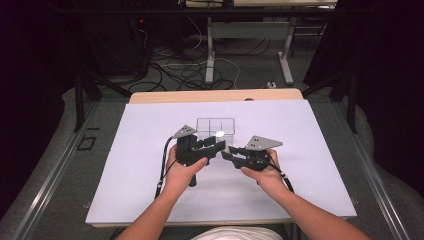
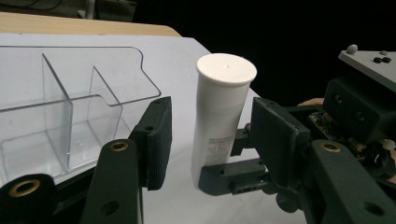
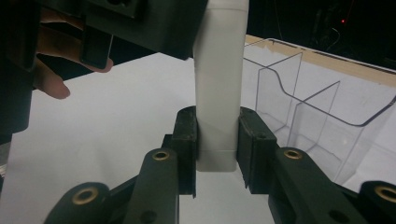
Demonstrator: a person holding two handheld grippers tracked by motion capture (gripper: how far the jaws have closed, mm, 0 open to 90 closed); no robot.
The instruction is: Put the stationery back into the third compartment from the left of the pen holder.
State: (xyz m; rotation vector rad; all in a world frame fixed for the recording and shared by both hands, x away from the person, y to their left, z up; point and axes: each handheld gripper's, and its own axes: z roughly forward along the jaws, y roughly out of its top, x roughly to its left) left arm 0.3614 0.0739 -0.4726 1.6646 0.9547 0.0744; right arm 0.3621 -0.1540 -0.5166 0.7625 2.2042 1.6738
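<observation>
A white cylindrical tube point(image 1: 219, 134) with a flat cap stands upright just above the white sheet, in front of a clear divided box point(image 1: 215, 120). My right gripper point(image 3: 218, 135) is shut on the tube point(image 3: 219, 70) near its lower end. My left gripper point(image 2: 212, 116) reaches in from the other side, its jaws on either side of the tube point(image 2: 224, 102) higher up. A gap shows between the tube and one pad point(image 2: 156, 135). In the high view the left gripper point(image 1: 217, 145) and right gripper point(image 1: 227, 152) meet at the tube.
The clear box point(image 2: 70, 84) has several compartments and sits close behind the tube, also near it in the right gripper view point(image 3: 317, 98). The white sheet point(image 1: 150, 170) covers a wooden table point(image 1: 215, 96). Table frames and cables lie on the floor beyond.
</observation>
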